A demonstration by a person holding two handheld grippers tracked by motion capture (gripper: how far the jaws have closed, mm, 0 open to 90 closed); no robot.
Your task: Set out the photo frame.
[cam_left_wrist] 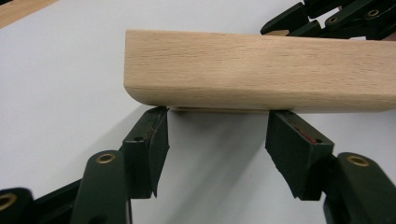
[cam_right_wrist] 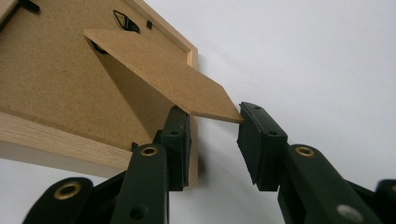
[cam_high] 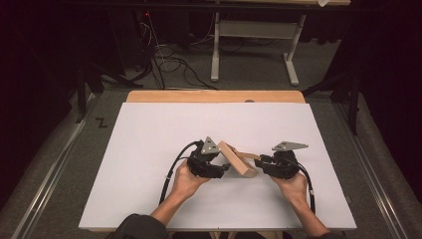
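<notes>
A wooden picture frame (cam_high: pixel 238 159) stands tilted on the white table (cam_high: pixel 149 149), near its front edge, between the two hands. Nothing else lies on the table; behind it the floor holds a tangle of cables (cam_high: pixel 169 62) and the grey legs of another table (cam_high: pixel 251 47), well apart from the work.

The left gripper (cam_high: pixel 224 167) sits just beside the frame's front edge. In the left gripper view its jaws are spread apart, their tips right under the frame's rounded rail (cam_left_wrist: pixel 261 70) with bare table showing between the pads; they press on nothing. The right gripper (cam_high: pixel 263 159) reaches in from the other side, where the frame's easel stand (cam_right_wrist: pixel 168 77) folds out from the backing. In the right gripper view the jaws straddle the stand's lower corner: one pad lies against its underside, the other pad touches the corner's tip, so whether they pinch it cannot be told.

The frame's front face is hidden in every view, and the right gripper view cuts off most of its back (cam_right_wrist: pixel 51 79). The rail is pale beech-like wood with fine grain and softened corners. The backing and stand are flat brown fibreboard, matte and speckled, with small black metal clips (cam_right_wrist: pixel 125 21) near the upper edge.
</notes>
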